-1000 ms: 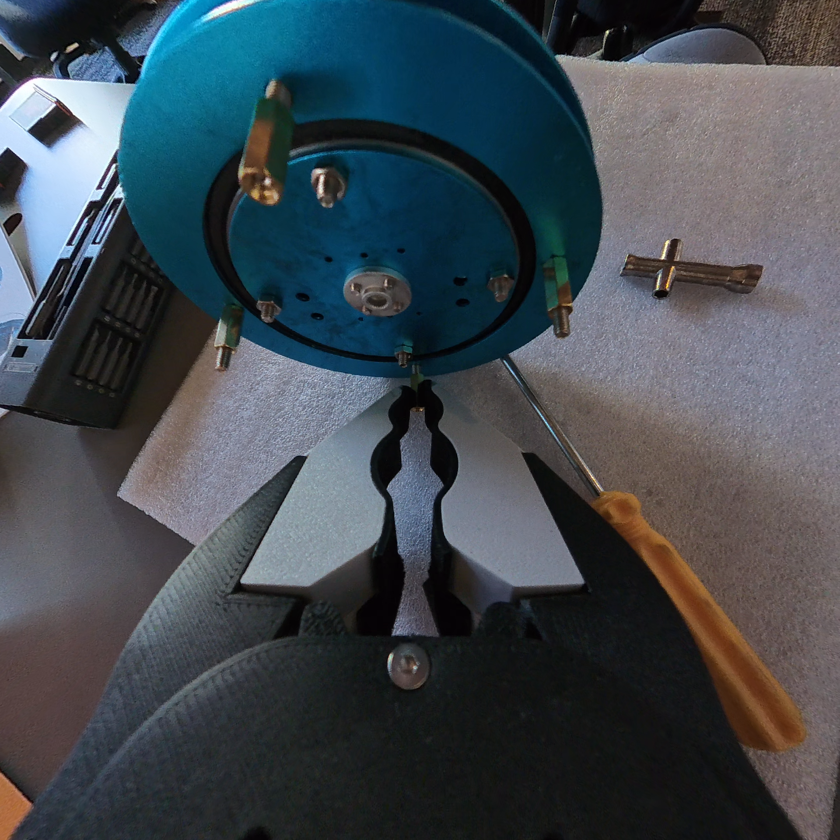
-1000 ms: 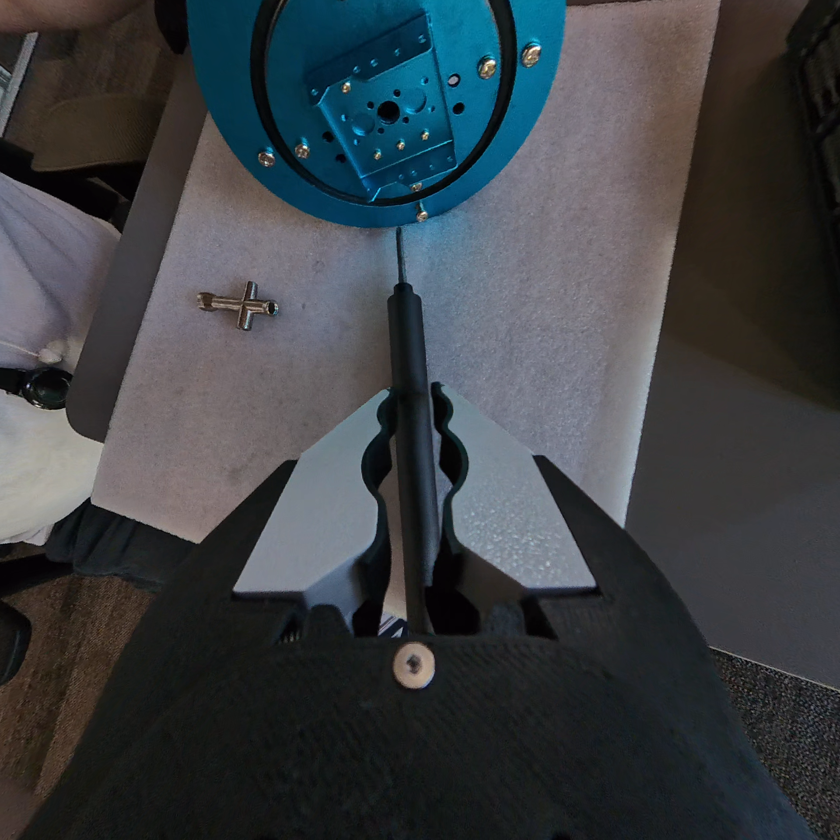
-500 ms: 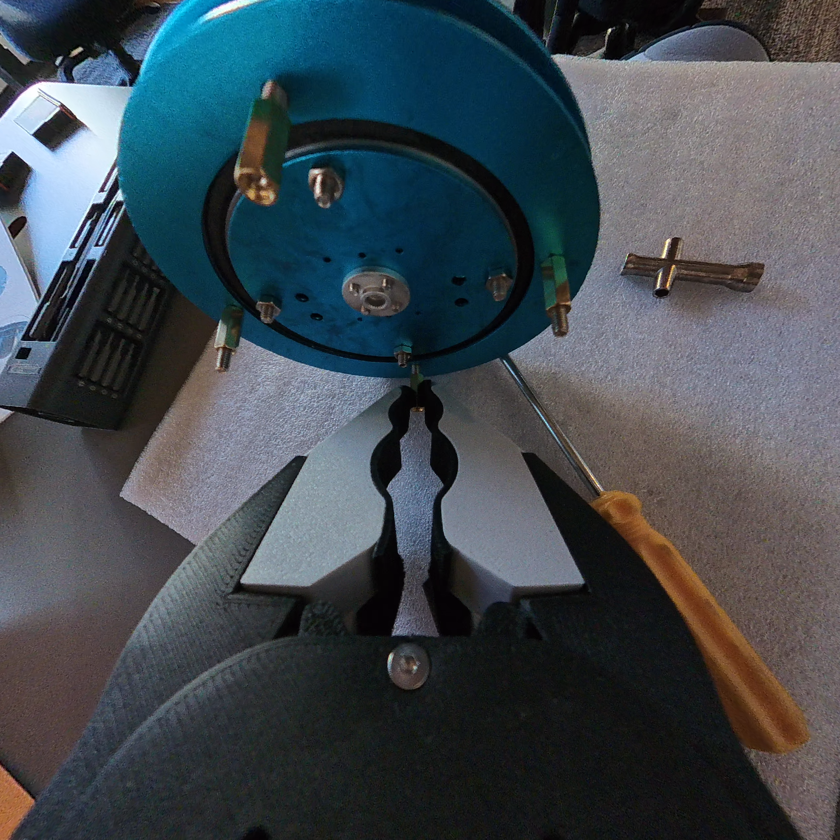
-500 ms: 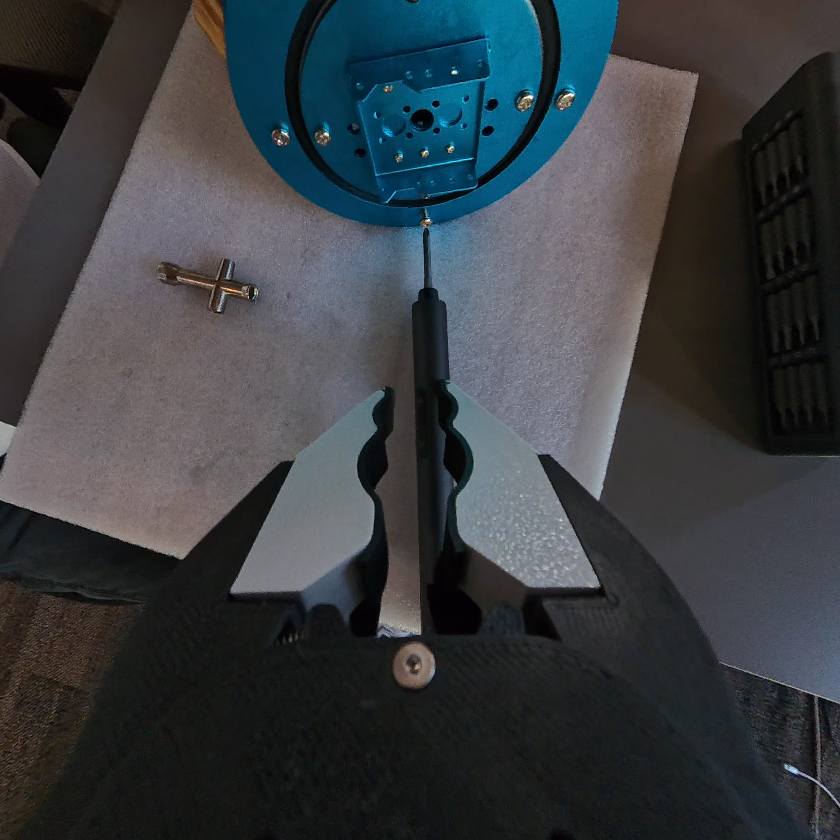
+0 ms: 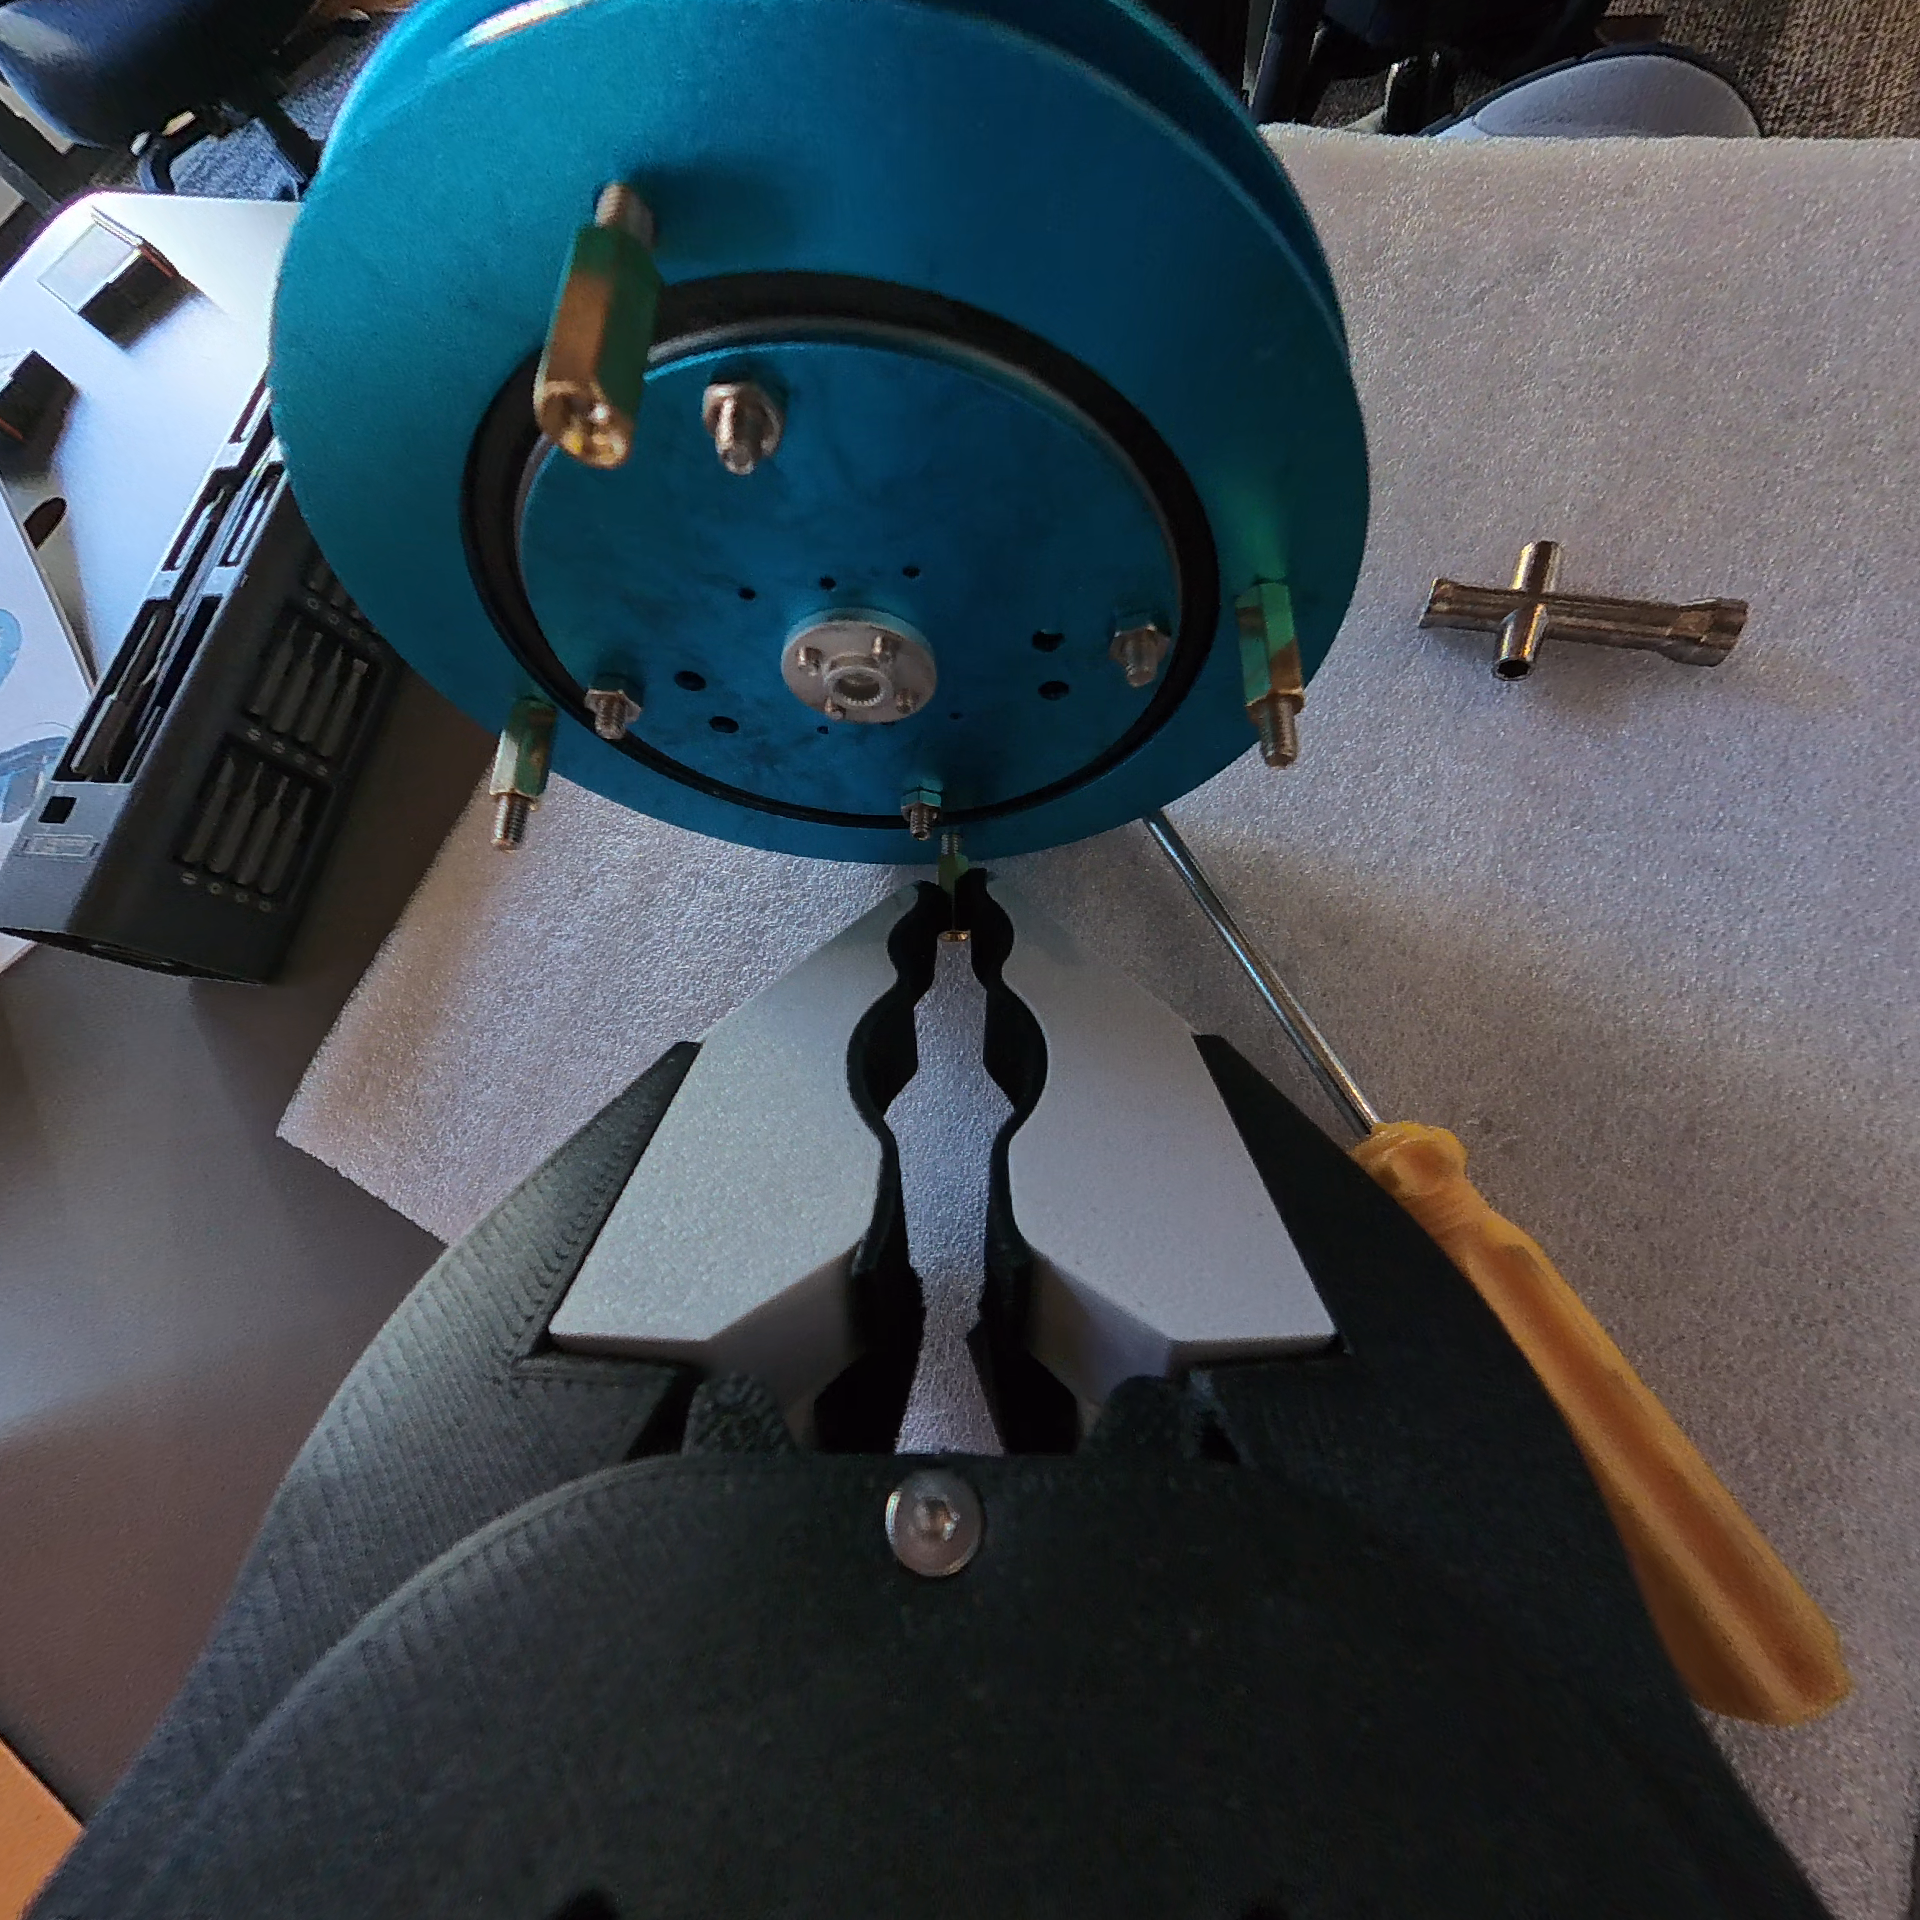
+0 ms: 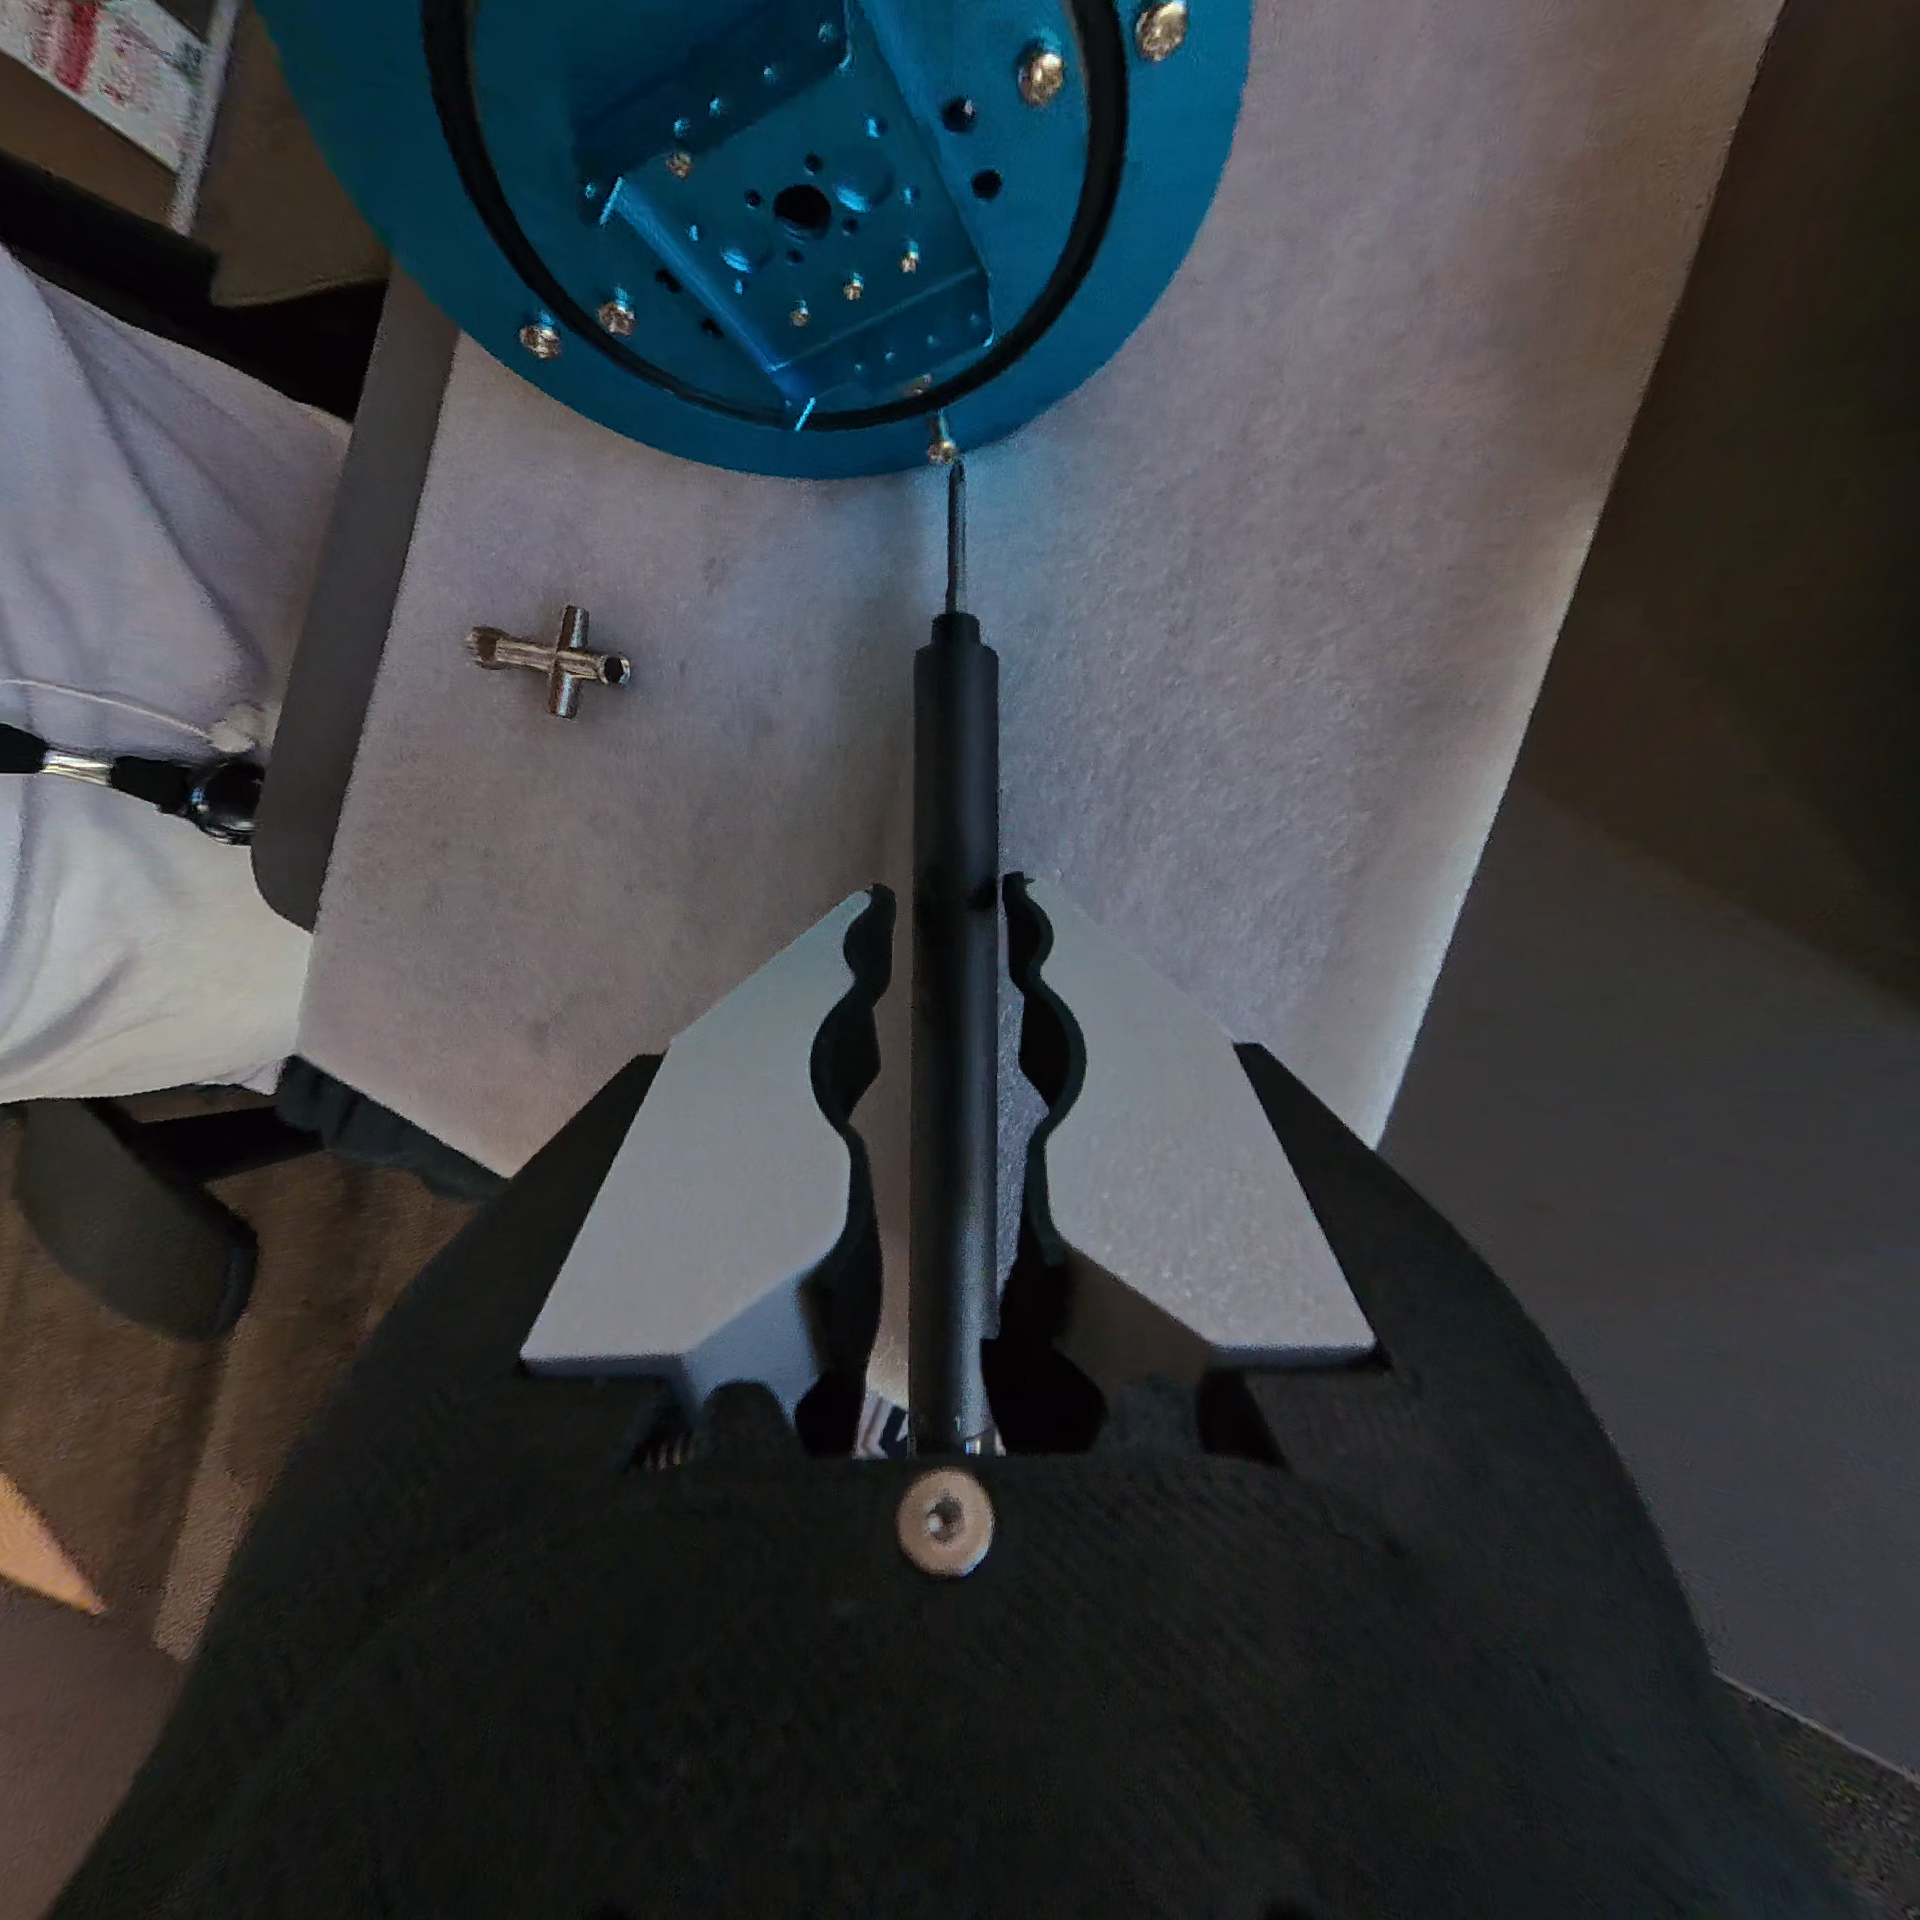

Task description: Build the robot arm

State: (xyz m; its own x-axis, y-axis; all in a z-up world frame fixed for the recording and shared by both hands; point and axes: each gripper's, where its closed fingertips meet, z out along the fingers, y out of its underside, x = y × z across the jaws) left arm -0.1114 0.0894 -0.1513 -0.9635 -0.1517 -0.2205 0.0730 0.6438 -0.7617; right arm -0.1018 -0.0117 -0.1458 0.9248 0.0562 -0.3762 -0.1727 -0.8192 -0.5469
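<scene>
A blue round metal disc assembly [image 5: 831,343] stands on edge above the white foam mat [image 5: 1558,935]. Brass standoffs stick out of its face. My left gripper [image 5: 953,909] is shut on the lowest brass standoff [image 5: 951,883] at the disc's bottom rim and holds the disc up. In the right wrist view the disc's other face [image 6: 582,239] carries a blue bracket [image 6: 810,208]. My right gripper [image 6: 954,914] is shut on a black precision screwdriver [image 6: 954,831]. Its tip sits just below a small screw [image 6: 940,449] at the disc's lower rim.
A yellow-handled screwdriver [image 5: 1558,1403] lies on the mat right of my left gripper. A metal cross wrench [image 5: 1558,623] [image 6: 556,665] lies on the mat. A black bit case [image 5: 239,748] stands at the left, off the mat. A person in white sits at the mat's edge [image 6: 114,727]. Some 11 cm of space lies between my two pairs of fingers. Left tips and right tips are each some 11 cm from the metal cross wrench [image 6: 556,665]. My left wrist view [image 5: 1537,572] looks at it from another angle.
The right wrist view has swung and rolled, and the black screwdriver has come closer to the disc, its tip staying near the rim screw. My left gripper and the disc have held still.
</scene>
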